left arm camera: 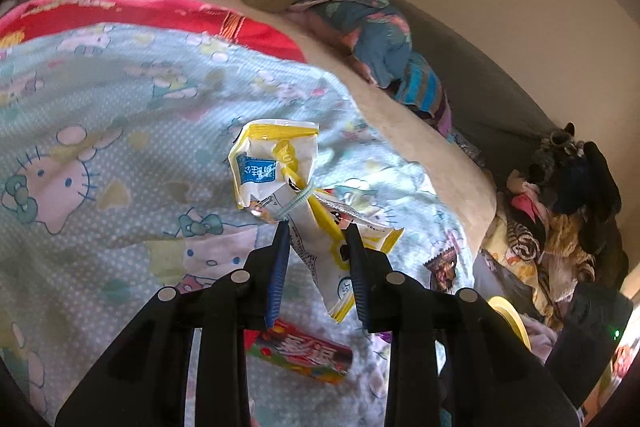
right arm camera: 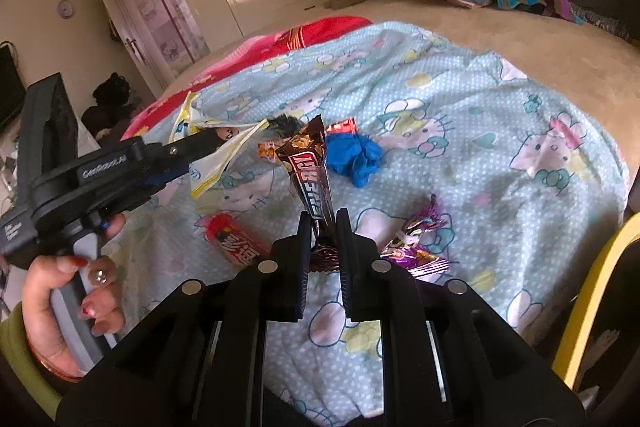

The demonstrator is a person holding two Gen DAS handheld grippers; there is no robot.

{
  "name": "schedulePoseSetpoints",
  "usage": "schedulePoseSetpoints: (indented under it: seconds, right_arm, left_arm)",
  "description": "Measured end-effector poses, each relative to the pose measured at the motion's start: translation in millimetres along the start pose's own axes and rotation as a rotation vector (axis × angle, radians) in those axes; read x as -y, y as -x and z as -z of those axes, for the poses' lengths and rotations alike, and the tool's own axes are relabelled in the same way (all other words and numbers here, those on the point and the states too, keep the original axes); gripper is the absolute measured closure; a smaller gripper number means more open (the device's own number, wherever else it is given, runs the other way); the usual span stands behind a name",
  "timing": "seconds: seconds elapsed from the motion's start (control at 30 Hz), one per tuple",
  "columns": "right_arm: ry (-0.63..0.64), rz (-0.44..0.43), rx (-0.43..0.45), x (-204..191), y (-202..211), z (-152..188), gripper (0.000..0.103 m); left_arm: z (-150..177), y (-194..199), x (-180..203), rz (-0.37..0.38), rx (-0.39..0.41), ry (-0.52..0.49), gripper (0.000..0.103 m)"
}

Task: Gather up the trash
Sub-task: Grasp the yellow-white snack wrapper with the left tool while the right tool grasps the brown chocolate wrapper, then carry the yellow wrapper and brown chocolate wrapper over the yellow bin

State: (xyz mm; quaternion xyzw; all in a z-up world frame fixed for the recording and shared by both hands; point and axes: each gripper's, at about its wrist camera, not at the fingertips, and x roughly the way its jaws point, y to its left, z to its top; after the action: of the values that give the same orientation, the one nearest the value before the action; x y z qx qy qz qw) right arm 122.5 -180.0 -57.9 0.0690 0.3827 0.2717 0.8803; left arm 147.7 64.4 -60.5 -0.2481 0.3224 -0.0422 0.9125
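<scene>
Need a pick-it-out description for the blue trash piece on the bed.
On the pale blue cartoon-cat sheet covering the bed, look just past the brown snack wrapper held in the right gripper. The crumpled blue glove lies there: solid blue, soft, the only piece without print.

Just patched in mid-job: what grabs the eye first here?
Each gripper holds trash above the cartoon-print blanket: the left gripper a white-and-yellow wrapper, the right gripper a brown snack wrapper. On the blanket lie a red packet, a blue glove and a purple foil wrapper.
</scene>
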Motion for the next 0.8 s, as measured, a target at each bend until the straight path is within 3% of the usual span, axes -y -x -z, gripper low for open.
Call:
schedulePoseSetpoints:
  seconds: [0.8]
  right_arm:
    - [-0.05,0.037,0.107,22,65,-6,0.094]
  left_arm:
    - [4,50,70,0.123,0.04,-0.133,0.076]
